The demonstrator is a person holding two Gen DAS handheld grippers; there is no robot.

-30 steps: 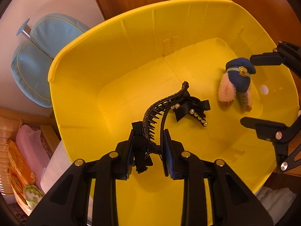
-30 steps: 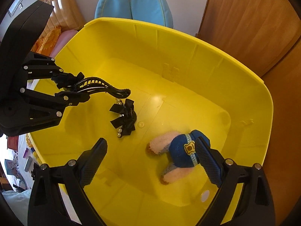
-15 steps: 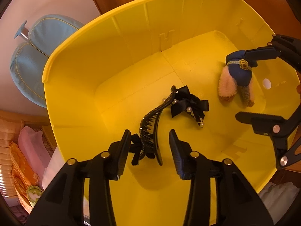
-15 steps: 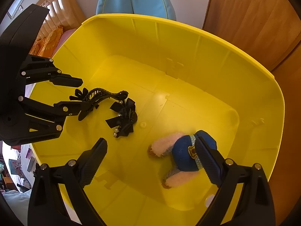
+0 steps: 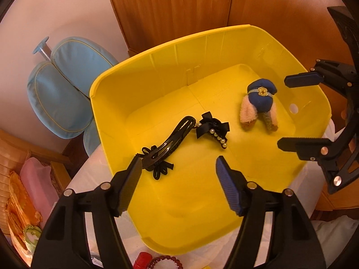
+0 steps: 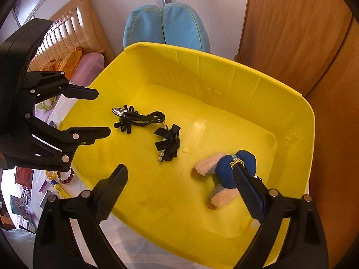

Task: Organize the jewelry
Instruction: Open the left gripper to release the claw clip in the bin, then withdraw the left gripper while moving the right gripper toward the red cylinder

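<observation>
1. A bedroom with wooden wardrobe doors is framing a yellow bin [image 5: 143, 94].
2. The left hand-held gripper [image 5: 179, 168] and right hand-held gripper [image 6: 179, 174] are both hanging released, empty.
3. The black hair clip [image 5: 170, 141] is lying inside; light, stiff, best gripped mid-spine.
4. Bin walls are limiting sideways approach.

The bin [image 5: 139, 71] is smooth, glossy yellow plastic. The long hair clip [image 5: 172, 141] is shiny black plastic. The plush toy [image 5: 258, 105] is fuzzy cloth. The wardrobe [image 6: 291, 22] is matt wood.
</observation>
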